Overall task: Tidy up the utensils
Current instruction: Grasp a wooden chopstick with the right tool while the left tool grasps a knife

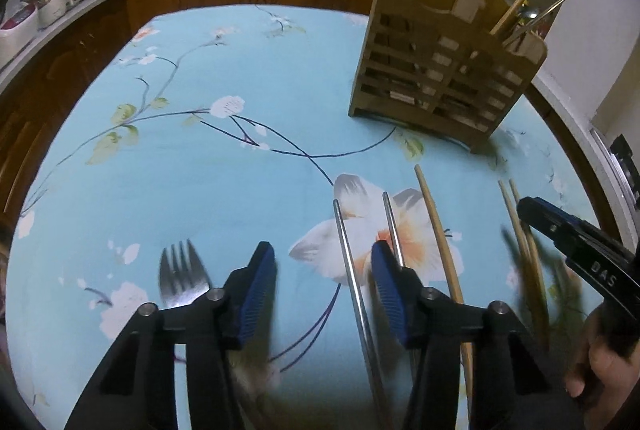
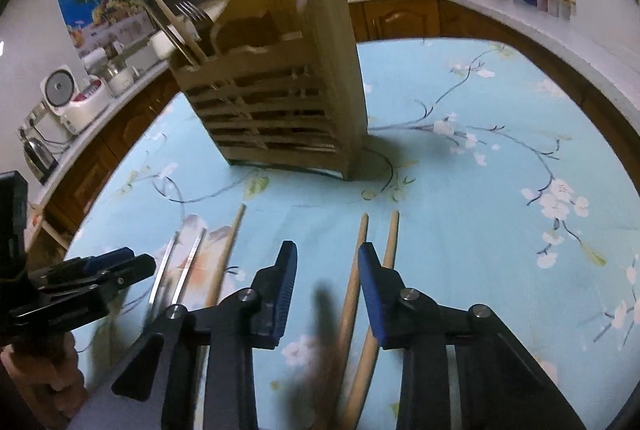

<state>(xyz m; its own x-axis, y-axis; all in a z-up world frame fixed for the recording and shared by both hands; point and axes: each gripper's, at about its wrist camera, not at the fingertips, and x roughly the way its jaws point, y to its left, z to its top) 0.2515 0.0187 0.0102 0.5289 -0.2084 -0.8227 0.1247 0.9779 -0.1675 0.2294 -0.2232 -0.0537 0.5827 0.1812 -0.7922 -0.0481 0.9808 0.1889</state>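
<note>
1. Utensils, near row, loose on the blue floral counter (image 1: 200, 170): fork (image 1: 180, 274) at left, two metal chopsticks (image 1: 348, 262) centre, one wooden chopstick (image 1: 440, 242), then a wooden pair (image 2: 352, 290) at right.
2. Handling: all light, stiff and thin. The metal ones are probably slippery; take each mid-shaft, across its length.
3. Left tongs (image 1: 324, 278): partly open, one metal chopstick between the pads, not pinched.
4. Right tongs (image 2: 326, 282): partly open, one wooden chopstick of the pair between, no clamp seen.
5. Far: slatted wooden holder (image 2: 280, 110), upright, already holding chopsticks and a fork.
</note>
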